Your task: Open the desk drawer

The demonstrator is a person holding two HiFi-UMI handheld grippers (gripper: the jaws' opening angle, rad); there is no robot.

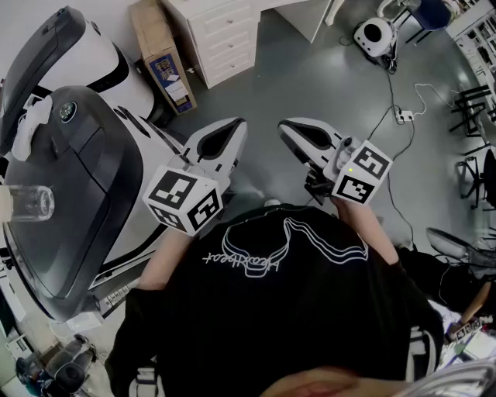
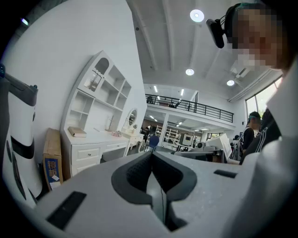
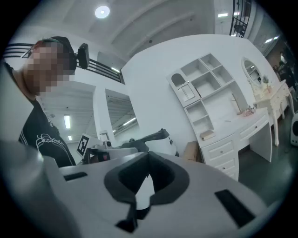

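**Both jaws closed, drawers shut on the far counter**

The person is holding both grippers out in front of the chest, above the grey floor [image 1: 310, 85] and well apart from the white counter [image 1: 203, 11]. The left gripper [image 1: 232, 128] [image 2: 152, 157] is pointing ahead with its jaws lying together and nothing between them. The right gripper [image 1: 291, 129] [image 3: 148, 157] is riding just beside it, its jaws likewise pressed together and empty. In the head view the two tips are angling toward each other, near but not touching.

The drawers [image 1: 229, 35] [image 2: 88, 153] [image 3: 222, 153] are sitting in the counter's front, at the end nearest the cardboard box [image 1: 161, 54] that is leaning against the wall. Every drawer front in view is sitting flush, so none is pulled out.

A white shelf unit [image 2: 100, 95] is standing along the counter's back edge. A flat book-like item [image 2: 77, 132] is lying on the counter top near the box end. A large black-and-white machine [image 1: 85, 178] is standing on the floor at the person's left, beside the left gripper.
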